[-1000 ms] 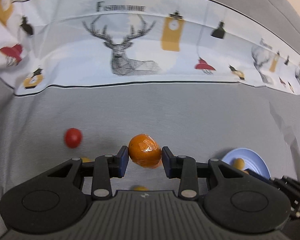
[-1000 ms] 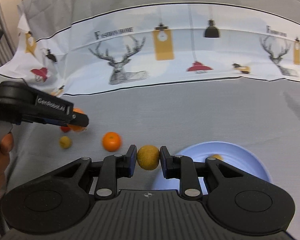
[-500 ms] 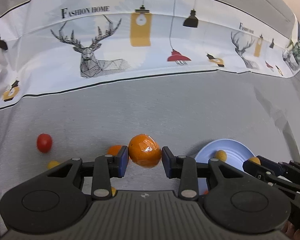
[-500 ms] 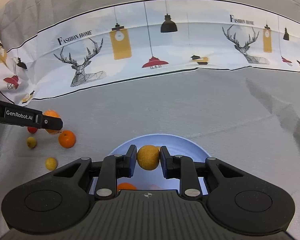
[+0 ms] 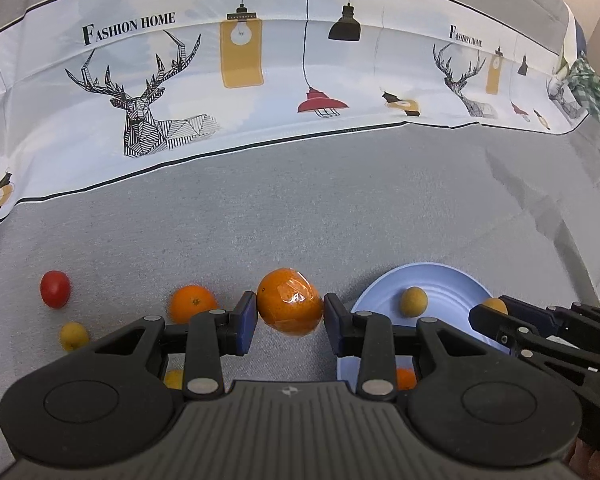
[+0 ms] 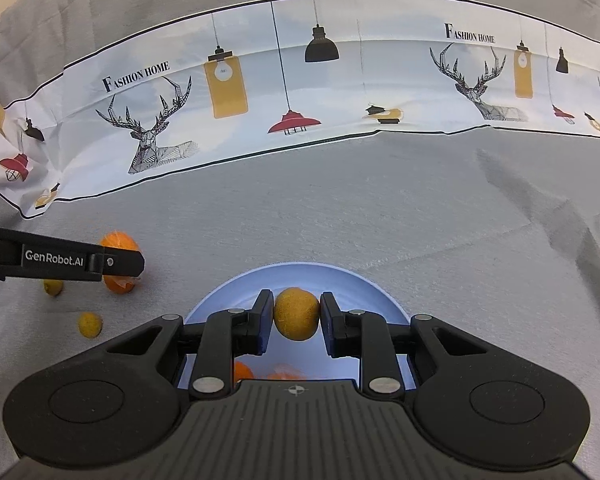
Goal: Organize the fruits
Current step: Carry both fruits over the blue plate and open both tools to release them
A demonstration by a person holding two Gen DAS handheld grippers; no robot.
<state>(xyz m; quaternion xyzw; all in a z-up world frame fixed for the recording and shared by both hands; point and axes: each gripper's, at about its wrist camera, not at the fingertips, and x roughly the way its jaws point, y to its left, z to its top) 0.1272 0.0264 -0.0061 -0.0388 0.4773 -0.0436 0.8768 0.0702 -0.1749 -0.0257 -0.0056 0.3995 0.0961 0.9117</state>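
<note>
Left wrist view, lower centre: your left gripper (image 5: 290, 314) jaws hold a wrapped orange (image 5: 290, 307), slick film; right gripper (image 6: 296, 315) jaws pinch a small, firm yellow fruit (image 6: 296, 314) across its middle.

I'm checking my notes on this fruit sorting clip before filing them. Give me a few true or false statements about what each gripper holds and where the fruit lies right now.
1. The left gripper holds a plastic-wrapped orange. True.
2. The right gripper is empty. False: it is shut on a small yellow-brown fruit.
3. The right gripper hangs over the blue plate. True.
4. The red tomato lies on the plate. False: it lies on the grey cloth, far left of the plate.
5. The plate is empty. False: a small yellow-brown fruit already lies on it.
</note>
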